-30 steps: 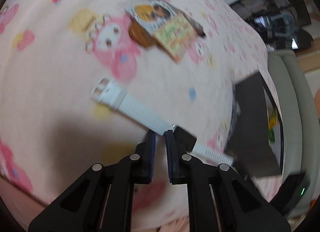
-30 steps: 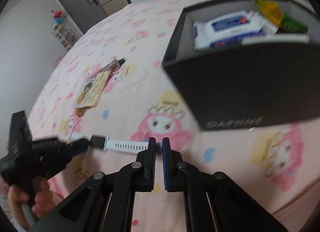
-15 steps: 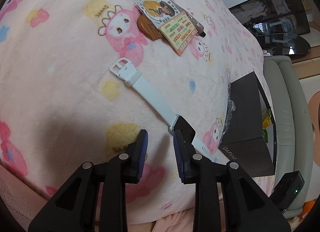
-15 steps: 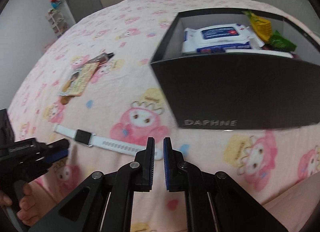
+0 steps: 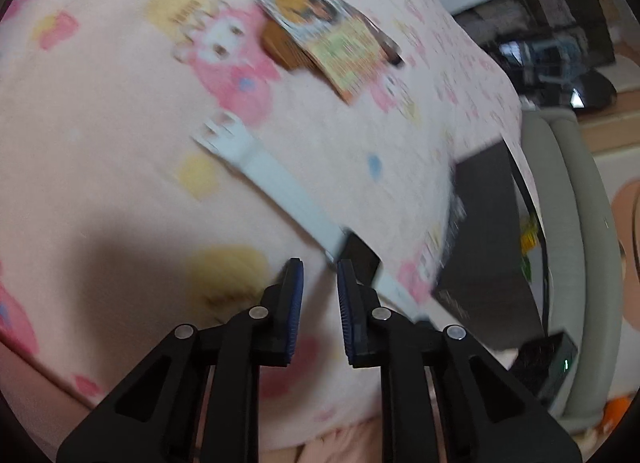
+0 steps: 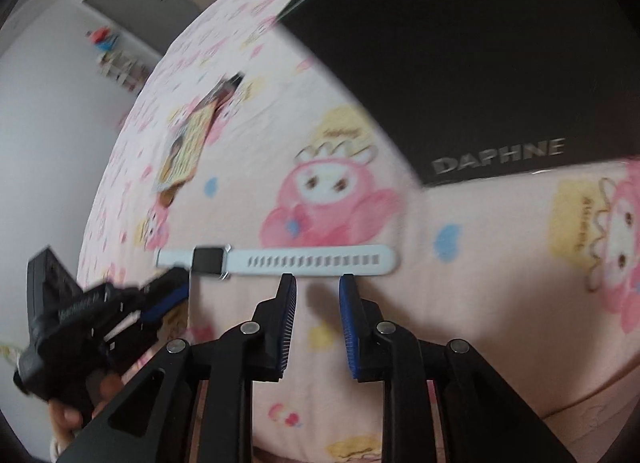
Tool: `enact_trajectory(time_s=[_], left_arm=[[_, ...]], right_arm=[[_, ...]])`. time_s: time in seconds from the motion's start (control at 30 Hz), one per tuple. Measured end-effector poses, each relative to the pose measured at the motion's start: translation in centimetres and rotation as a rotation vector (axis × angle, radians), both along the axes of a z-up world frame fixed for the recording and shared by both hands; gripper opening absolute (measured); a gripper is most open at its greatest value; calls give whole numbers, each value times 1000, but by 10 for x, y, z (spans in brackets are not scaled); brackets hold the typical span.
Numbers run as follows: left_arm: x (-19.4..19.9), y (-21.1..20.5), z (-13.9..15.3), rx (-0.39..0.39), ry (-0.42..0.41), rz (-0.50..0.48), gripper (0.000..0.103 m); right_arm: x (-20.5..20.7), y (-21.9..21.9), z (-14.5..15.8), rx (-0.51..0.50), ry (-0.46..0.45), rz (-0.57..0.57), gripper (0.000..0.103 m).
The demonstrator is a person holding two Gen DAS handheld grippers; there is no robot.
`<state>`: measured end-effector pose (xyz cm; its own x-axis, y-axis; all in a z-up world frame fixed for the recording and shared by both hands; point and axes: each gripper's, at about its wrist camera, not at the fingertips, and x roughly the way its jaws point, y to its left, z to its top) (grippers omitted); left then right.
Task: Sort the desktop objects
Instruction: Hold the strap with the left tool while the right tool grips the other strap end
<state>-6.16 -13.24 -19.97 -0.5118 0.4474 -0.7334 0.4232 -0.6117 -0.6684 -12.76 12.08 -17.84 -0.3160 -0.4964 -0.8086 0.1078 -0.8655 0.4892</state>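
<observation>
A white-strapped smartwatch (image 6: 280,261) with a black square face lies flat on the pink cartoon blanket; it also shows in the left wrist view (image 5: 288,195). My left gripper (image 5: 318,269) is open, its fingertips just short of the watch face (image 5: 360,259), holding nothing. It shows in the right wrist view (image 6: 168,295) at the watch's left end. My right gripper (image 6: 316,283) is open just in front of the perforated strap, holding nothing. The black DAPHNE box (image 6: 480,63) stands behind the watch and also shows in the left wrist view (image 5: 488,247).
A snack packet (image 5: 332,47) lies over a brown comb (image 5: 280,47) and a dark tube further back on the blanket; they also show in the right wrist view (image 6: 188,143). A grey sofa arm (image 5: 572,223) runs beside the box. The blanket's front edge (image 6: 360,439) is near.
My right gripper opened from shut and dropped close to the watch strap. My left gripper widened slightly and stays at the watch face. The watch has not moved.
</observation>
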Motion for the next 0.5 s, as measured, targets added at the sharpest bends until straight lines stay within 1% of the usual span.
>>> enact_trajectory(time_s=[0.03,0.07,0.1,0.17,0.2,0.27,0.3,0.33,0.37,0.4,0.43,0.47,0.5], left_arm=[[1,5,2,7,12,-24,15],[2,6,4,-1,25,-25,17],[2,5,6,-5,30,-15,21],[3,-5,3,8,18,45,26],[4,-14,-2,39,7,90,28],[4,-29,-11,101,-14,172,33],[1,-32,-15,134,-22,190,40],[-1,-33,-18,153,-30,195,40],[-3,-33,-19,147,-33,195,40],[-4,-30,-18,126,-28,185,40],[-6,-27,-15,98,-17,166,34],[-7,-23,-13,67,-8,145,26],[-9,-18,-10,36,-2,123,11]], right_arm=[[-1,4,1,8,10,-19,21],[-1,6,1,13,12,-33,21],[-1,7,-1,9,-1,-36,22],[-2,5,-7,-32,-43,-24,22],[-2,3,-9,-61,-63,-11,22],[-3,-3,-9,-78,-67,14,25],[-6,-5,-10,-73,-61,13,27],[-9,-8,-11,-67,-55,12,27],[-13,-9,-12,-64,-48,3,27],[-16,-6,-15,-69,-41,-23,27],[-20,-3,-17,-74,-34,-49,27],[-23,1,-19,-82,-29,-69,27],[-23,3,-21,-94,-27,-74,27]])
